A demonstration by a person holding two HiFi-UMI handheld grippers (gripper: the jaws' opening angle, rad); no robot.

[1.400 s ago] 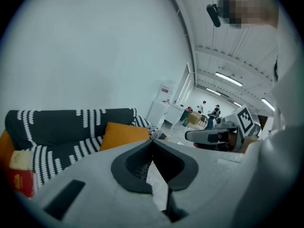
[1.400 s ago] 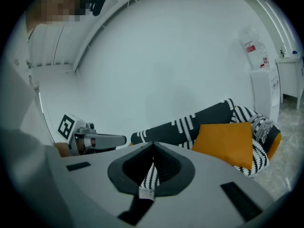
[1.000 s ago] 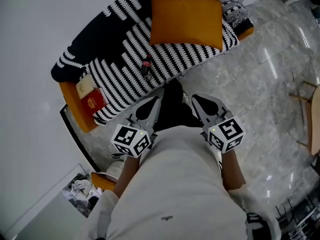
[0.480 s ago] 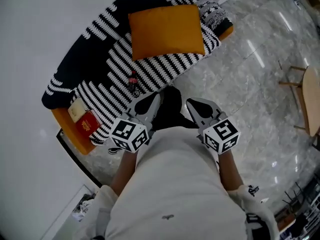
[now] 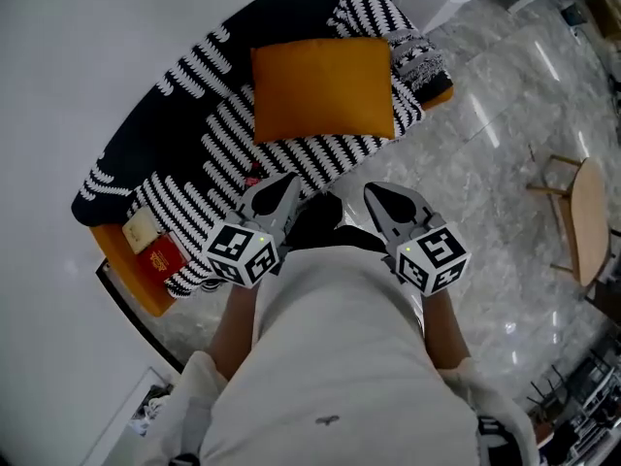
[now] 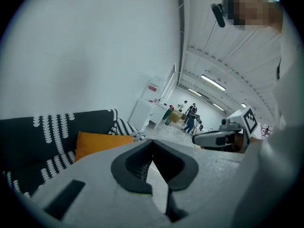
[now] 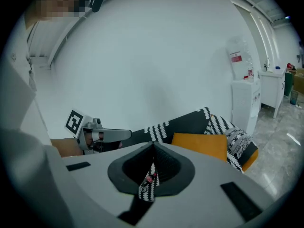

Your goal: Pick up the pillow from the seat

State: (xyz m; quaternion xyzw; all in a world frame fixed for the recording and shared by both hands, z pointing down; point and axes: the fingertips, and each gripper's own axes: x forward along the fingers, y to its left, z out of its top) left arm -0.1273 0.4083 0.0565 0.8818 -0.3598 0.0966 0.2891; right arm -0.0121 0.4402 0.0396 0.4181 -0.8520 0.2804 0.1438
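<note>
An orange pillow [image 5: 323, 87] lies flat on the right half of a sofa [image 5: 184, 178] draped in a black-and-white striped cover. It also shows in the left gripper view as an orange pillow [image 6: 100, 141] and in the right gripper view as an orange pillow [image 7: 201, 144]. Both grippers are held close to my body, short of the pillow. My left gripper [image 5: 280, 186] is shut and empty, its tip over the sofa's front edge. My right gripper [image 5: 376, 194] is shut and empty above the floor. The shut left gripper [image 6: 153, 145] and the shut right gripper [image 7: 153, 148] both point toward the sofa.
A red book [image 5: 160, 258] and a cream book [image 5: 139, 228] lie on the sofa's left end. A small red object [image 5: 253, 175] sits near its front edge, and a patterned cushion [image 5: 418, 50] at its right end. A wooden chair [image 5: 580, 219] stands on the marble floor at right. A white cabinet [image 7: 246, 99] stands beyond the sofa.
The head view has swung, so the sofa and pillow sit lower and more to the left. Both grippers stay shut near my body; the left tip now overlaps the sofa's edge.
</note>
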